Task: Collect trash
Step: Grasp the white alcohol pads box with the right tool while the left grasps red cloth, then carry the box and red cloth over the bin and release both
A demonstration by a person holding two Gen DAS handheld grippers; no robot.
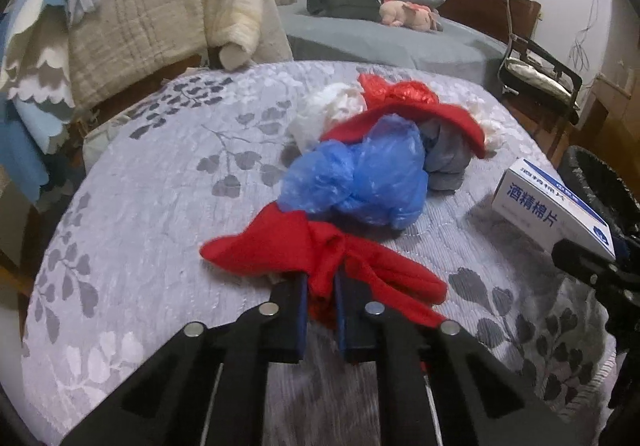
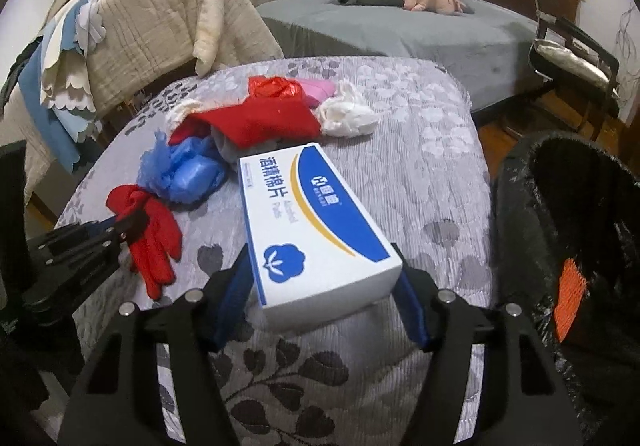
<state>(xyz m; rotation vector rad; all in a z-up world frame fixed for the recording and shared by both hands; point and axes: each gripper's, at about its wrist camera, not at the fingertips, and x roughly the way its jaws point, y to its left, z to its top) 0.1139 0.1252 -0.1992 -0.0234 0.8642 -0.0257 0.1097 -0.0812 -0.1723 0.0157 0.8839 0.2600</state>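
A red glove lies on the grey leaf-patterned quilt, and my left gripper is shut on a fold of it; the right wrist view shows the same glove at the left, pinched by the left gripper. My right gripper is shut on the near end of a white and blue box, held a little above the quilt. The box also shows at the right in the left wrist view. A bin with a black liner stands open just right of the box.
Behind the glove lies a pile: a blue plastic bag, a red cloth, a red plastic bag and crumpled white material. A blanket-draped chair stands far left, a grey bed behind. Something orange sits inside the bin.
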